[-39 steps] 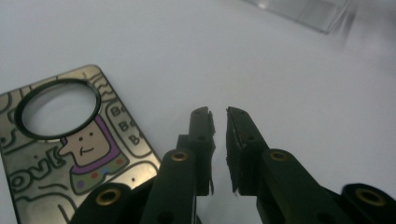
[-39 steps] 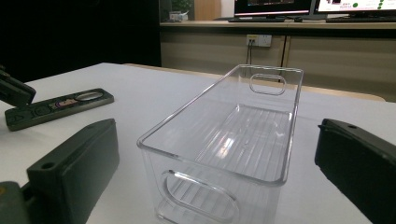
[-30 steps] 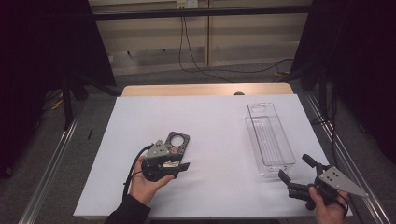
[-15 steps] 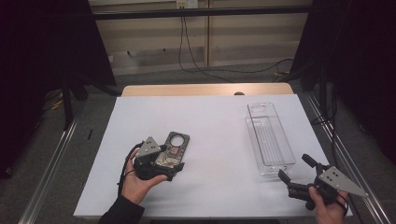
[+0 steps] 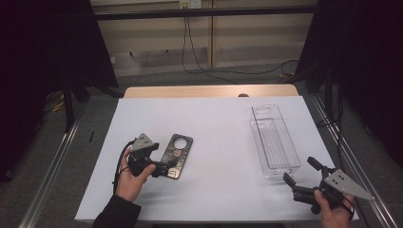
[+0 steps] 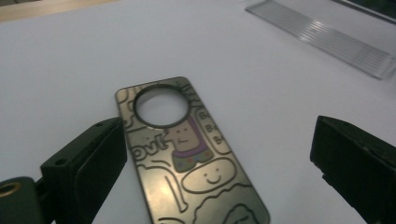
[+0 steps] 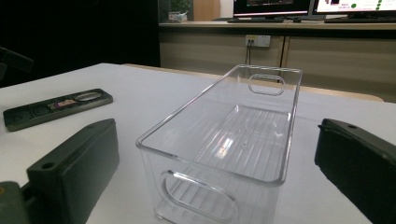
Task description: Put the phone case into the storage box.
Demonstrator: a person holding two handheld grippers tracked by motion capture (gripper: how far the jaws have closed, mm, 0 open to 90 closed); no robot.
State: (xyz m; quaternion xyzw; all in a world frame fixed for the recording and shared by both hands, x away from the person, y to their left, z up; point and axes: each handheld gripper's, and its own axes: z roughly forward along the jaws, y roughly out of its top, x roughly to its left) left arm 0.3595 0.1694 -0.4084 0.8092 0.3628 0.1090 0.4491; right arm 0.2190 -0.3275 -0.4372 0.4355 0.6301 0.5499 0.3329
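On a white bench [image 5: 223, 128], the left tool [image 5: 164, 167] sits with its jaws spread wide, having just opened, around a cartoon-printed metal tag [image 6: 187, 154] that lies flat near the bench's left front, untouched by either jaw. At the right front corner, the right tool [image 5: 298, 183] rests, jaws apart, facing the near end of a clear plastic bin [image 7: 233, 135].

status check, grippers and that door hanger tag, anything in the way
Left gripper fingers just opened, astride the door hanger tag, not gripping. Tag flat on table. Right gripper open, facing empty clear bin. Nothing in the way.
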